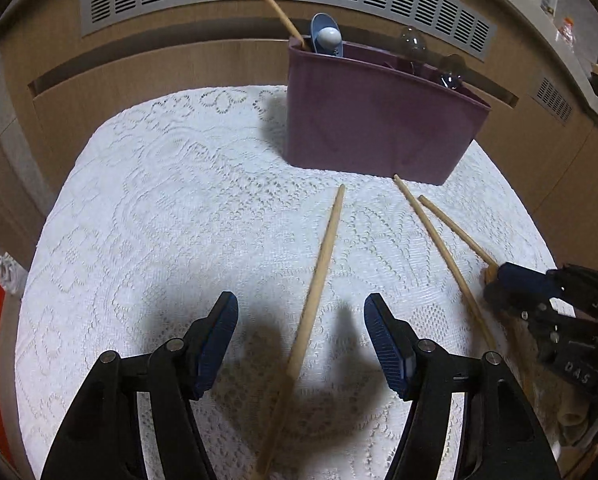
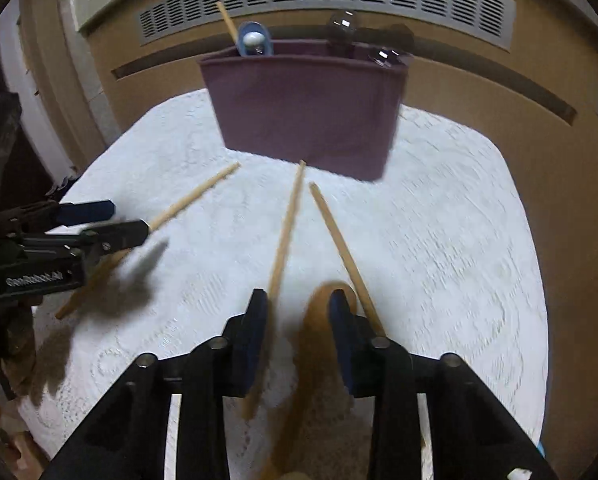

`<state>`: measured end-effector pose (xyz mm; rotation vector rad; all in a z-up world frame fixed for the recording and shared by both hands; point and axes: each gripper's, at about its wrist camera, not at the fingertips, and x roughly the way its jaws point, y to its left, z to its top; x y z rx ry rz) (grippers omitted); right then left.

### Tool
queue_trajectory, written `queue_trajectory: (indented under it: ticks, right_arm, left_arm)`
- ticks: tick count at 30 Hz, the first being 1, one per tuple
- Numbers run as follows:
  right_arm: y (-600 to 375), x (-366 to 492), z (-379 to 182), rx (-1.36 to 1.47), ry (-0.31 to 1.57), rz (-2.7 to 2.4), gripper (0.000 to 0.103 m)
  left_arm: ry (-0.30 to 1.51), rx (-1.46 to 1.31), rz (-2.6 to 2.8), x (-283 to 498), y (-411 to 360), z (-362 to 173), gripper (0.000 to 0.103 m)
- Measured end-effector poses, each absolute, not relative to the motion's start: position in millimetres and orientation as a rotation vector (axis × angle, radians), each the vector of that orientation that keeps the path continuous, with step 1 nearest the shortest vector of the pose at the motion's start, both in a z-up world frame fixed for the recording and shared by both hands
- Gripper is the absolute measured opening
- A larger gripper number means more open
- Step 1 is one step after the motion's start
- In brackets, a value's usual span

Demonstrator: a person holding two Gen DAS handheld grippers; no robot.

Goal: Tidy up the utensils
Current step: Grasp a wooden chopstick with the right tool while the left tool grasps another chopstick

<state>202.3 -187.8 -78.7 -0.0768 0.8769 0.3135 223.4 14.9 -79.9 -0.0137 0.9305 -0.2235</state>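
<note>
two grippers drop over loose chopsticks in front of the purple bin

low in the left wrist view, the left gripper (image 1: 301,344) stands about half open with one chopstick (image 1: 319,280) running up between its pads, untouched; straddling the stick lengthwise seems meant to let the jaws close across it.

at the right edge of that frame the right gripper (image 1: 499,280) sits at the near ends of two more chopsticks (image 1: 439,248). in its own view the jaws are narrow but hold nothing: one stick (image 2: 285,232) passes just outside the left pad, another (image 2: 341,244) just outside the right pad, and a brown wooden spoon (image 2: 319,344), blurred, lies in the gap; whether the pads press it i cannot tell.

the purple bin (image 1: 379,128) stands in the upper middle on the white lace cloth (image 1: 159,200), already holding a chopstick (image 1: 275,8), a blue spoon (image 1: 325,36) and clear-headed utensils (image 1: 413,42), so it looks like the destination.
</note>
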Motion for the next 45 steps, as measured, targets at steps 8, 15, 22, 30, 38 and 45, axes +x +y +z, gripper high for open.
queue_trajectory:
  ticks: [8, 15, 22, 30, 38, 45]
  right_arm:
    - [-160.5, 249.6, -84.0, -0.095, 0.943, 0.330, 0.014]
    - [-142.8, 269.3, -93.5, -0.129, 0.988, 0.308, 0.011]
    - [-150.0, 248.3, -90.5, -0.107, 1.000, 0.357, 0.007]
    - [-167.8, 232.9, -88.6, -0.076, 0.993, 0.336, 0.007]
    - [-181.0, 225.9, -88.5, -0.039, 0.982, 0.299, 0.007]
    - [-187.0, 215.1, -86.7, -0.035, 0.966, 0.295, 0.008]
  left_arm:
    - [0.940, -0.005, -0.255, 221.4, 15.7, -85.8, 0.059]
    - [0.959, 0.032, -0.265, 230.4, 8.9, -88.2, 0.058]
    - [0.987, 0.083, -0.245, 245.5, -2.3, -95.2, 0.045]
    - [1.082, 0.151, -0.305, 274.8, -10.4, -93.4, 0.045]
    - [1.083, 0.247, -0.316, 270.3, -30.3, -90.8, 0.020]
    - [1.072, 0.190, -0.344, 245.3, -37.6, -86.3, 0.008]
